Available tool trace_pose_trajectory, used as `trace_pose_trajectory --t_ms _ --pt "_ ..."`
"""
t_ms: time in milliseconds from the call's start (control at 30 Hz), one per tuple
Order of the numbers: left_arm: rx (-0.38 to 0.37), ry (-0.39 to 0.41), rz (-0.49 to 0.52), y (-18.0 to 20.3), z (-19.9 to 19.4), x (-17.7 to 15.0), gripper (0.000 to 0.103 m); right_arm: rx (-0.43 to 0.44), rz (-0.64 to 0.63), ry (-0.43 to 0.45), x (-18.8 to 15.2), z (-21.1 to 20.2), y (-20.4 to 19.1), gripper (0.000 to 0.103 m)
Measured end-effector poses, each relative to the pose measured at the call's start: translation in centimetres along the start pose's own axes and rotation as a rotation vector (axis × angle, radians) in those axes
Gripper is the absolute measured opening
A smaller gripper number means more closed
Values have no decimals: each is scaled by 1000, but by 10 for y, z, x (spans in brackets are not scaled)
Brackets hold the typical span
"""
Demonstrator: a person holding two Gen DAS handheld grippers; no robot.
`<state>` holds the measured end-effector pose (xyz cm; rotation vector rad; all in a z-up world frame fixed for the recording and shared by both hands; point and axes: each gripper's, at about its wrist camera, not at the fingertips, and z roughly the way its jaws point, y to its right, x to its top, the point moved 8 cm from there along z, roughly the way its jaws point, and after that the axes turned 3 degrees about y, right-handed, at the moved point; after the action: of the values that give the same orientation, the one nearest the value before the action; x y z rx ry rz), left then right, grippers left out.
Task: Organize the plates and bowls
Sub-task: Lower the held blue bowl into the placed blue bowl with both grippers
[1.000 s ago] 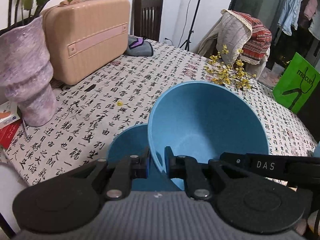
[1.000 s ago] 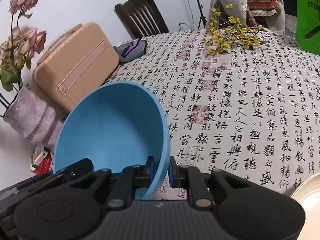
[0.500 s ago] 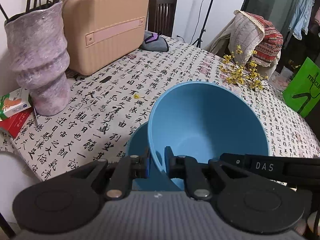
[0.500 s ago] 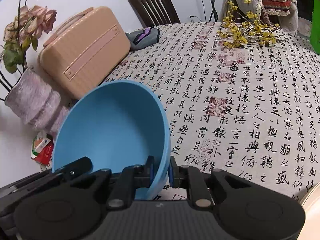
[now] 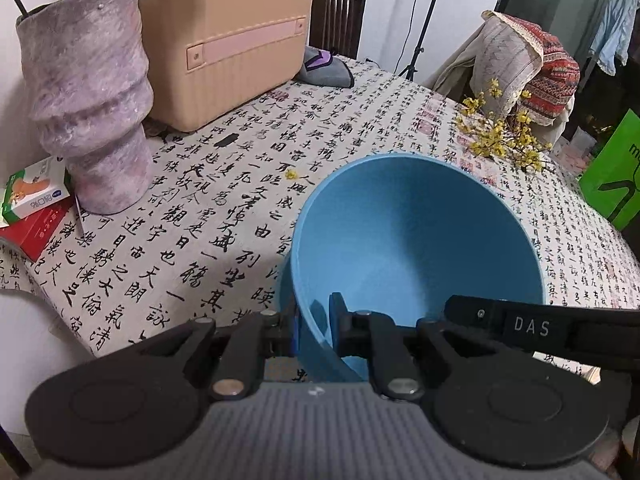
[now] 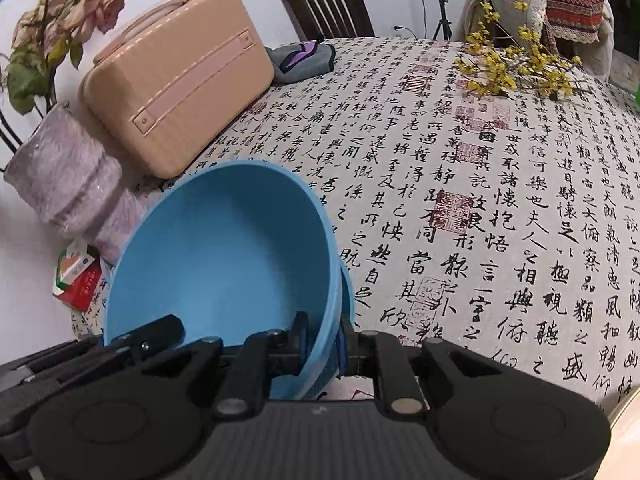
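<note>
Two grippers share one blue bowl [image 5: 416,236] at lower centre of both views: the left gripper [image 5: 314,330] and right gripper [image 6: 324,338] each pinch opposite sides of its rim. A second blue bowl [image 6: 347,292] seems to sit just underneath. To nest cleanly, lower both sides evenly onto it over the patterned tablecloth [image 6: 500,184], then release together.

A second blue bowl [image 6: 346,296] shows only as a sliver behind the held bowl [image 6: 224,256]; a pale plate [image 6: 628,420] is cut off.
</note>
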<state>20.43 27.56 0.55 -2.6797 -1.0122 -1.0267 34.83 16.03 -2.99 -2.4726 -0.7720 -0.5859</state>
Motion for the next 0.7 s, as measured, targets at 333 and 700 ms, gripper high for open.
trace_pose_trajectory --t_ms 333,700 --pt "13 -26 12 -5 9 -4 13 -32 -78 -9 -1 10 -8 14" --pt "29 -21 40 -4 13 -2 13 -41 -90 -12 -1 15 -8 14"
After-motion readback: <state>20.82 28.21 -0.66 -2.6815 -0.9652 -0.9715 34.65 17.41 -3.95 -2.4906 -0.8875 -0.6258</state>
